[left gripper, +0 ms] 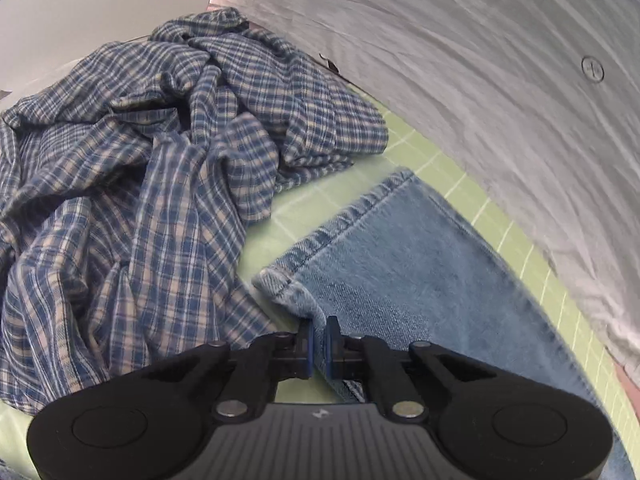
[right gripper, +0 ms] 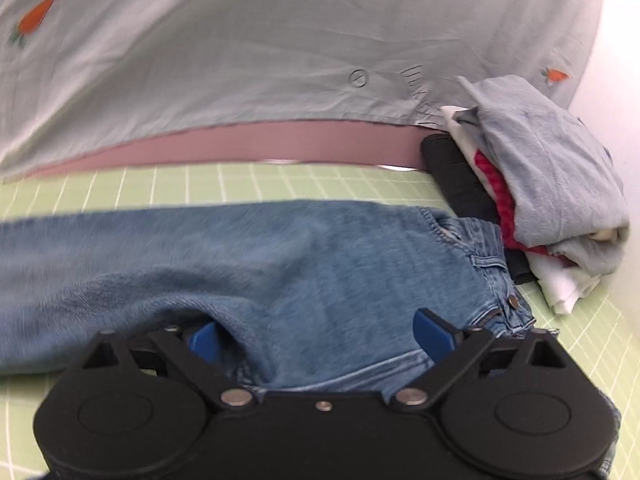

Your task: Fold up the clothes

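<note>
While one left hand-held gripper [left gripper: 318, 334] pinches the jeans [left gripper: 400, 264] hem, the right hand-held gripper [right gripper: 320, 334] gapes wide.

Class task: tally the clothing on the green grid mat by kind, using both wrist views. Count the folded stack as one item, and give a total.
Blue jeans: 1
Blue plaid shirt, crumpled: 1
Folded stack of clothes: 1
Total: 3

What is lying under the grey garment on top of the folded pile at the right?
Under the grey garment show a white piece, a red-pink piece and a black one at the bottom. How far each extends is covered.
</note>
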